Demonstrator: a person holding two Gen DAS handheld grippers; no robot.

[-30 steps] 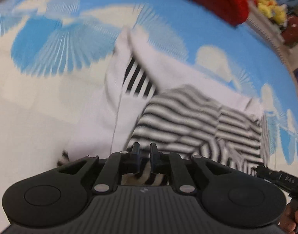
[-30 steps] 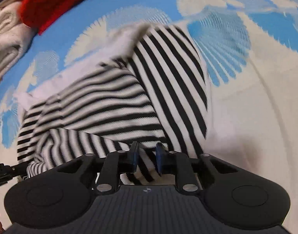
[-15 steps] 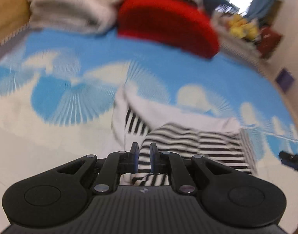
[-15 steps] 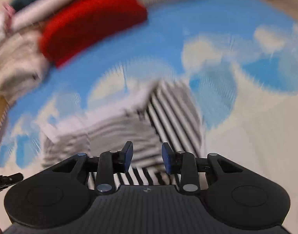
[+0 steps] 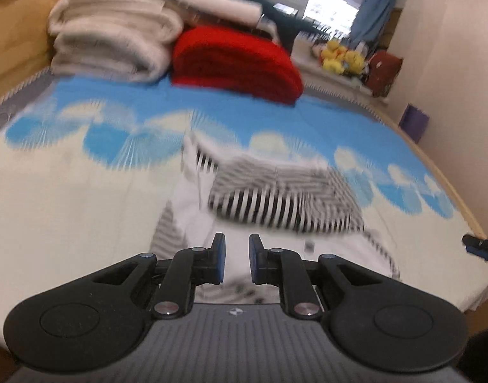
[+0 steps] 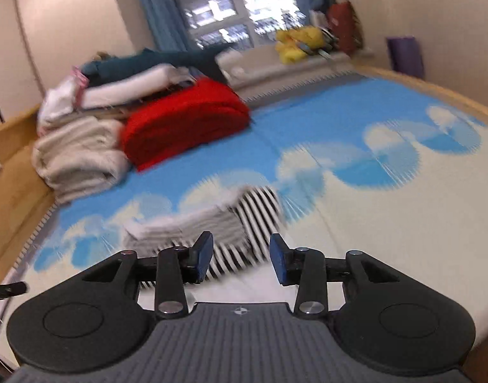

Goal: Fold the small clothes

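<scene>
A small black-and-white striped garment (image 5: pixel 285 198) lies partly folded on the blue-and-cream bedspread (image 5: pixel 68 191), with its white underside spread out toward me. It also lies ahead in the right wrist view as the same striped garment (image 6: pixel 212 220). My left gripper (image 5: pixel 234 245) hovers above its near white edge; the jaws are opening, a narrow gap, nothing between them. My right gripper (image 6: pixel 240 245) hangs above and short of the garment, jaws opening wide and empty. The tip of the right gripper (image 5: pixel 480 247) shows at the far right of the left wrist view.
At the head of the bed sit a folded red blanket (image 5: pixel 234 60) and stacked cream blankets (image 5: pixel 113 48). Yellow plush toys (image 5: pixel 339 57) sit on the window ledge. The bed's wooden edge (image 5: pixel 451 185) runs along the right, near the wall.
Both grippers have drawn back and risen away from the garment, which now looks smaller and farther off. Their jaws have widened, the right more, and the garment lies on the bed.
</scene>
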